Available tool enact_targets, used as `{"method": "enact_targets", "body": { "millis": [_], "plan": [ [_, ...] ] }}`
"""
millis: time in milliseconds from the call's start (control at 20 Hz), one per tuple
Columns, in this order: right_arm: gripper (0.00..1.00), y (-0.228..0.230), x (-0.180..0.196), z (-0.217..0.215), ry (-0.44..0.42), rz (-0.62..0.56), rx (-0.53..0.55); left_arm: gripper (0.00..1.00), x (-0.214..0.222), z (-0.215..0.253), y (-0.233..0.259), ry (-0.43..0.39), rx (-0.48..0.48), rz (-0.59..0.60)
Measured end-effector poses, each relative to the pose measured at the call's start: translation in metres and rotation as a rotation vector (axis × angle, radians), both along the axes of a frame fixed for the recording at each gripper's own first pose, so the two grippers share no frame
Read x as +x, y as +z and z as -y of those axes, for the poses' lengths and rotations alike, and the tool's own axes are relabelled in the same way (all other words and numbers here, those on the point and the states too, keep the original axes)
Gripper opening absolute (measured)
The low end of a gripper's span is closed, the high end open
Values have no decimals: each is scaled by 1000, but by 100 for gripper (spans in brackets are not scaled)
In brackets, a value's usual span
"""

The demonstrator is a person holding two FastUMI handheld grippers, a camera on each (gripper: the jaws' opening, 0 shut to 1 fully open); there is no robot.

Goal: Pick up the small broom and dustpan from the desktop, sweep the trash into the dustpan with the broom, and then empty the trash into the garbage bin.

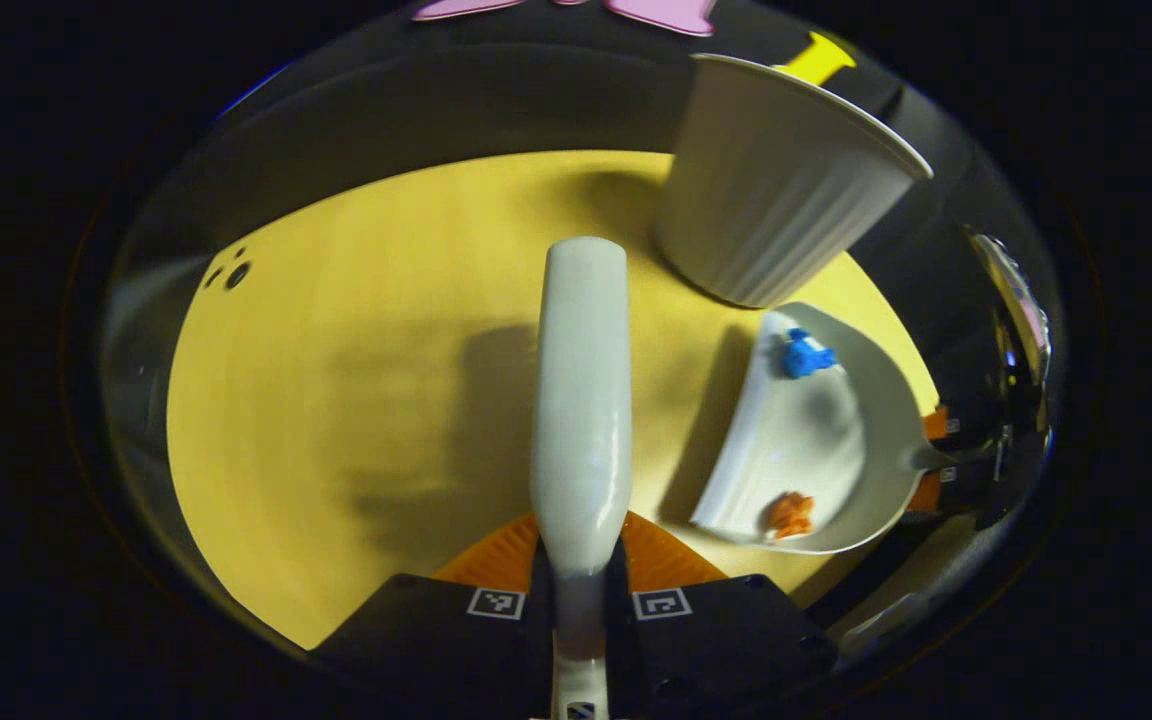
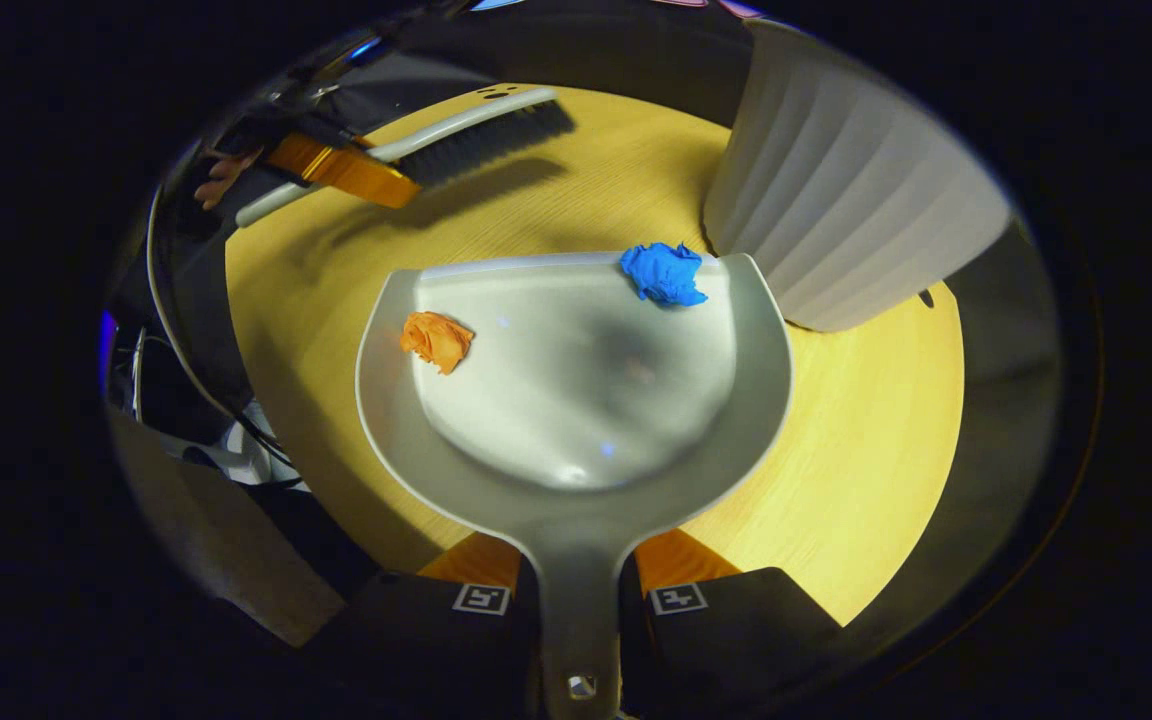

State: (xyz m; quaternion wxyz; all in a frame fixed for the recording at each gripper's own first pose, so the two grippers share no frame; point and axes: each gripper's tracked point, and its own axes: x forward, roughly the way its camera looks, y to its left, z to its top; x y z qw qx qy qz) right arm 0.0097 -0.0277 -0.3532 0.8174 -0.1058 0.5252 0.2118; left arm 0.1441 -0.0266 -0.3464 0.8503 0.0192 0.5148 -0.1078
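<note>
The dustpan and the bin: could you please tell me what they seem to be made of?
Dustpan: probably smooth, glossy plastic, pale grey; its moulded bowl shows soft highlights. Bin: likely matte white plastic, with ribbed tapering walls and a thin rim. Neither can be confirmed by look alone.

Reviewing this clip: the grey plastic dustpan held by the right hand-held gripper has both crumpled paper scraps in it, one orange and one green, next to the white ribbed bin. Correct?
Not quite: the second scrap is blue, not green. The right gripper view shows the grey plastic dustpan, held by the right hand-held gripper, carrying the orange crumpled paper scrap and the blue crumpled paper scrap, next to the white ribbed bin.
</note>
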Motion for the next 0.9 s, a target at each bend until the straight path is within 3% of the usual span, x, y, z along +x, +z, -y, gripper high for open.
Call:
{"method": "enact_targets", "body": {
  "millis": [200, 550, 800, 900],
  "plan": [
    [36, 20, -16, 2, -121, -13, 5, 25, -23, -35, -37, 92, 12, -4],
    [36, 62, -28, 11, -302, 26, 41, 25, -44, -65, -64, 20, -24, -19],
    [33, 124, -2, 69, -351, 119, -14, 25, -39, -78, -74, -8, -47, -16],
    [36, 145, 16, 95, -373, 149, -51, 25, -41, -77, -72, -12, -54, -12]
  ]
}}
